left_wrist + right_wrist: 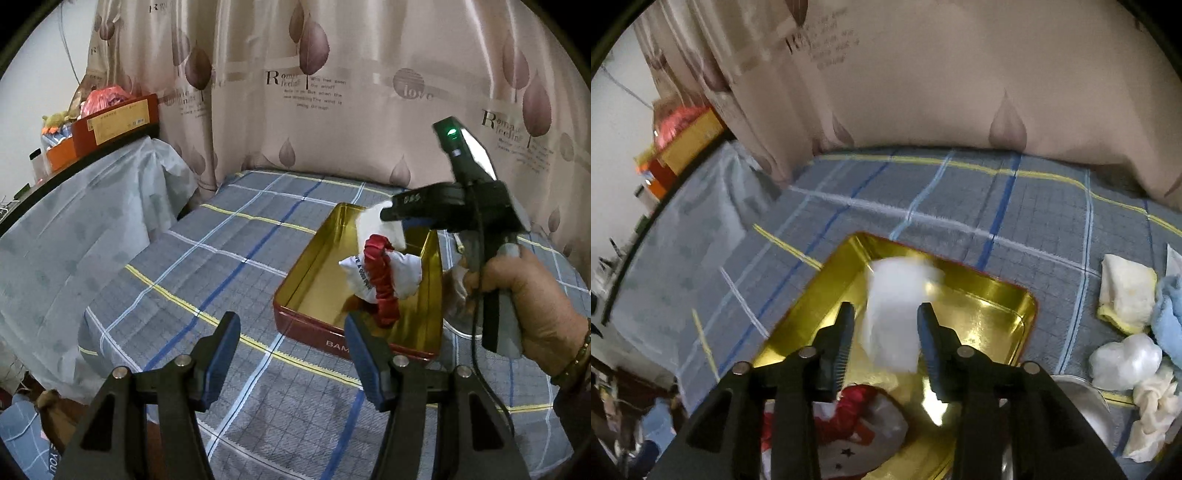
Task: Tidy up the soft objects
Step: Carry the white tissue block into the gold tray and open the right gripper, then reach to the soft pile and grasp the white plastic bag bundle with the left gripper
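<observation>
White folded cloth (pixel 892 321), long axis near-to-far, hangs between the right gripper's (pixel 886 332) parted jaws above the gold-lined tin (pixel 997 306), which holds a red-banded white bundle (pixel 384 277); left gripper (pixel 291 354) gapes empty.

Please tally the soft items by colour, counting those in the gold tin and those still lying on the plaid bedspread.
White: 4 (folded sheet between the right gripper's fingers, printed bundle in the tin, crumpled bag, cloth)
Red: 1 (scrunchie)
Cream, yellow-edged: 1 (towel)
Light blue: 1 (cloth)
Total: 7
</observation>
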Demonstrator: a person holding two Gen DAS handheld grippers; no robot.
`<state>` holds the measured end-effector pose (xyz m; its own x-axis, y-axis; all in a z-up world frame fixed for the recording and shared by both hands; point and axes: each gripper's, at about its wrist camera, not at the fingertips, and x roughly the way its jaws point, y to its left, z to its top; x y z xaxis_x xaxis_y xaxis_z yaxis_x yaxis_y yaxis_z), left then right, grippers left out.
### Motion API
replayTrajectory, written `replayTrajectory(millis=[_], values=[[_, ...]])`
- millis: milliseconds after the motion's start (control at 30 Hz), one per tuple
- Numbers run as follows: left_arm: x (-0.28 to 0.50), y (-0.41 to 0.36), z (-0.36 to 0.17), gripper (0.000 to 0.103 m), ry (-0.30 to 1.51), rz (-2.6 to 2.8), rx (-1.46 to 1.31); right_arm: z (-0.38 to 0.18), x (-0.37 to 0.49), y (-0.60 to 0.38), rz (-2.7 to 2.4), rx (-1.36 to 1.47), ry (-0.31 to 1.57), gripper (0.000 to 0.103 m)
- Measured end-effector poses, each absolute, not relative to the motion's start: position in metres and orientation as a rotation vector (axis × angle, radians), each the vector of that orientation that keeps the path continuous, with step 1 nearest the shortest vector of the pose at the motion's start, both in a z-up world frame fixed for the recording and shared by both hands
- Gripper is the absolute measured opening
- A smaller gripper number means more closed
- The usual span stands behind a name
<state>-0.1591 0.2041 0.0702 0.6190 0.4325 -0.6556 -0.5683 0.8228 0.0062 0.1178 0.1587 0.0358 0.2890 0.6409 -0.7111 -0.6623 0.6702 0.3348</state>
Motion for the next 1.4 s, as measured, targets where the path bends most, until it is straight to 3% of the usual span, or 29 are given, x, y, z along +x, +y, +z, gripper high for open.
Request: replayTrajectory(millis=[67,267,600,833,967,1167,1400], values=[[-0.16,0.204,0.07,0.06,0.696,0.58,-0.214,0.043,0.118,0.152,0.886,0.0,0.918,0.047],[-0.159,0.201,0.069,0.06,0.705,0.578,-0.215,0.064,0.096,0.109,1.018,0.115,0.88,0.047],[-0.167,0.199,0.083,0.06,0.66,0.607,-0.208,0.053,-0.001,0.108,1.22,-0.134,0.963,0.046],[-0.169,0.2,0.088,0.06,0.655,0.613,-0.206,0.031,0.041,0.176,1.116,-0.266,0.969,0.044],[-0.168,0.202,0.087,0.06,0.663,0.622,-0.212,0.041,0.061,0.175,1.123,-0.157,0.889,0.044],[-0.163,0.195,0.083,0.06,0.679,0.613,-0.184,0.058,0.038,0.092,1.093,-0.031,0.736,0.044],[-0.15,0.165,0.082,0.06,0.688,0.511,-0.118,0.051,0.032,-0.073,0.661,-0.055,0.606,0.046]])
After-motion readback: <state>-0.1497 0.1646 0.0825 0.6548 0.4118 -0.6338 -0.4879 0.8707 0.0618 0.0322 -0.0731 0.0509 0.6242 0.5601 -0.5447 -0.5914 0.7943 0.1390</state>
